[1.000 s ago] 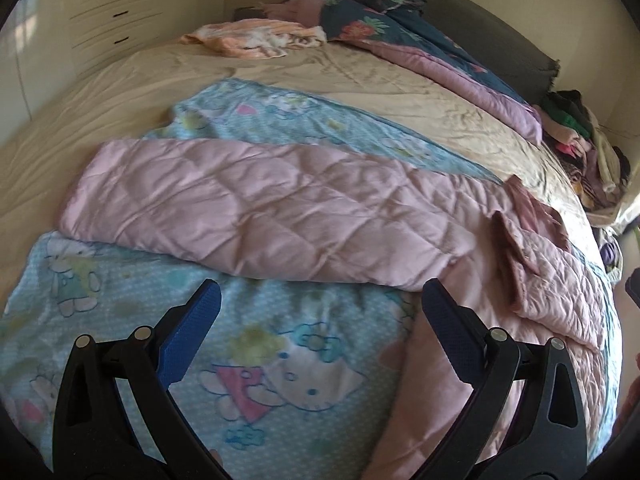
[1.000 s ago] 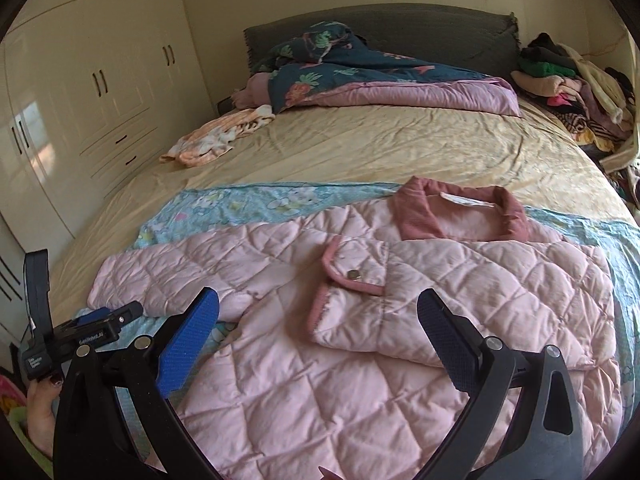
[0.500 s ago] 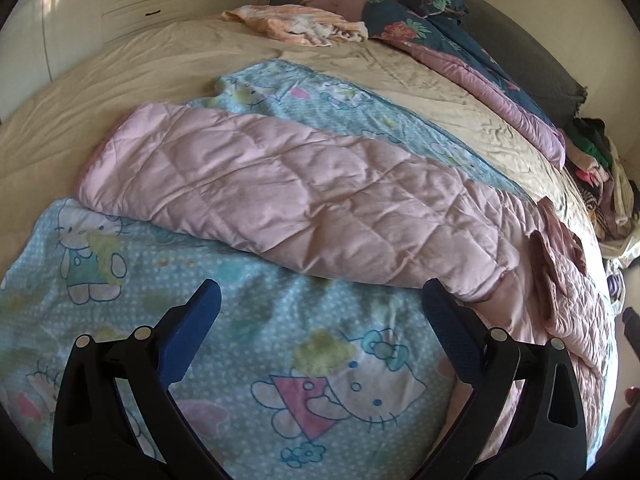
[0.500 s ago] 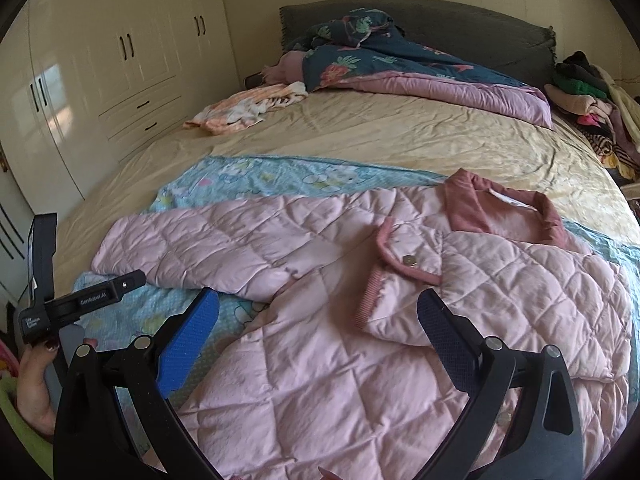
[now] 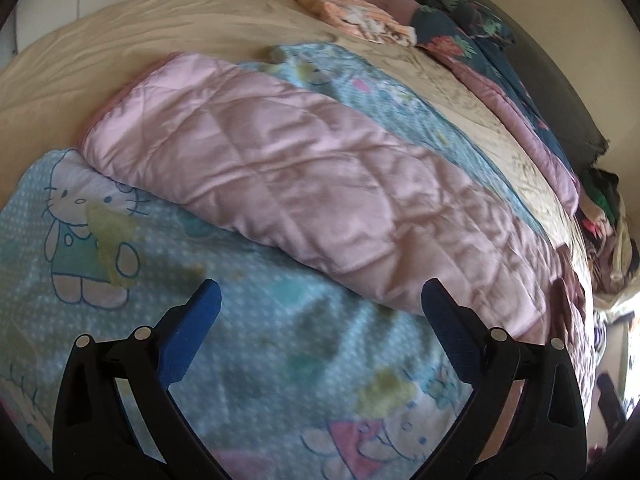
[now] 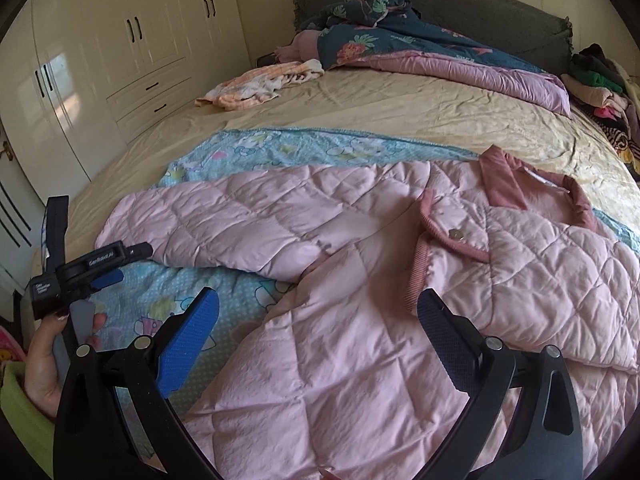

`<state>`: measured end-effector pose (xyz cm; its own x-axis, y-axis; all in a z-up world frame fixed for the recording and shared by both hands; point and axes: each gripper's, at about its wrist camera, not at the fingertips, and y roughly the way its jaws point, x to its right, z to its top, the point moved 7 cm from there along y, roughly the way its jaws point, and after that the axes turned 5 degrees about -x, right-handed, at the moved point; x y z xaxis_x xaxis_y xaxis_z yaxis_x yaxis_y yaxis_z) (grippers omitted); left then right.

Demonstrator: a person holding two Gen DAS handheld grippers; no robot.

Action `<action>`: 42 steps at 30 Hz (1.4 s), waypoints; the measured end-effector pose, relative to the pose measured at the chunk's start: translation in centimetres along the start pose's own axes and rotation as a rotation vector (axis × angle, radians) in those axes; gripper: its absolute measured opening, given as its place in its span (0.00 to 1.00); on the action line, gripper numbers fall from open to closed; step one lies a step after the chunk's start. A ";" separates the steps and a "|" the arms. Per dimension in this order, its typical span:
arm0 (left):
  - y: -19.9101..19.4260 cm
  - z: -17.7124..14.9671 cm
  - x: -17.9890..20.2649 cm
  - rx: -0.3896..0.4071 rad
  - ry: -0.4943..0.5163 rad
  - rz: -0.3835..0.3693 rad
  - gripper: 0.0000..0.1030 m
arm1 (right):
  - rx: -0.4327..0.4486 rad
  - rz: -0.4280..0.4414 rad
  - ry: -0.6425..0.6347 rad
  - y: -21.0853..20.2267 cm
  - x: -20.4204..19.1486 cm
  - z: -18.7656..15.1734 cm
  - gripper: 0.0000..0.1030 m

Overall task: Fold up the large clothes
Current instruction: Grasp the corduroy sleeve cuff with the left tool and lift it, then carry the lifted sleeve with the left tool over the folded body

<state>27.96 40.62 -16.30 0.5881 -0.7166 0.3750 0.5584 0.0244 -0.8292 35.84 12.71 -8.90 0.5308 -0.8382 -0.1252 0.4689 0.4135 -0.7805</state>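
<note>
A pink quilted jacket (image 6: 360, 320) lies spread on a blue cartoon-print sheet (image 6: 168, 296) on the bed. Its right sleeve is folded across the chest, cuff (image 6: 444, 248) up. Its left sleeve (image 5: 304, 184) stretches out flat toward the bed's left side. My left gripper (image 5: 320, 300) is open and hovers low over the sheet, just short of that sleeve's near edge. In the right wrist view the left gripper (image 6: 80, 268) shows at the far left, held by a hand (image 6: 44, 360). My right gripper (image 6: 318, 308) is open above the jacket's body, with nothing between its fingers.
A beige bedsheet (image 6: 380, 108) covers the bed. An orange-and-white garment (image 6: 256, 88) lies at the far left, a dark floral duvet (image 6: 400, 44) against the grey headboard (image 6: 500, 12). A clothes pile (image 6: 600, 88) sits at the right. White wardrobes (image 6: 100, 60) line the left wall.
My left gripper has moved closer to the outstretched sleeve and lower over the sheet. My right gripper has shifted forward and left over the jacket. Both stay open.
</note>
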 end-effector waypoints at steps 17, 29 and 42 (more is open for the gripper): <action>1.7 6.3 -6.3 0.105 -0.276 -0.025 0.65 | -0.003 -0.014 0.044 -0.9 2.3 -1.2 0.96; -6.1 8.2 -2.8 0.296 -0.156 -0.062 0.13 | 0.041 0.005 0.090 -3.8 3.4 -0.8 0.96; -17.0 7.3 9.7 0.449 0.096 -0.157 0.11 | 0.097 0.031 0.148 -8.9 5.4 -1.6 0.96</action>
<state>28.46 38.38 4.51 0.4319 -0.7964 0.4233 0.8457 0.1945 -0.4969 33.45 3.96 -3.62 0.4394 -0.8649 -0.2425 0.5235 0.4659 -0.7134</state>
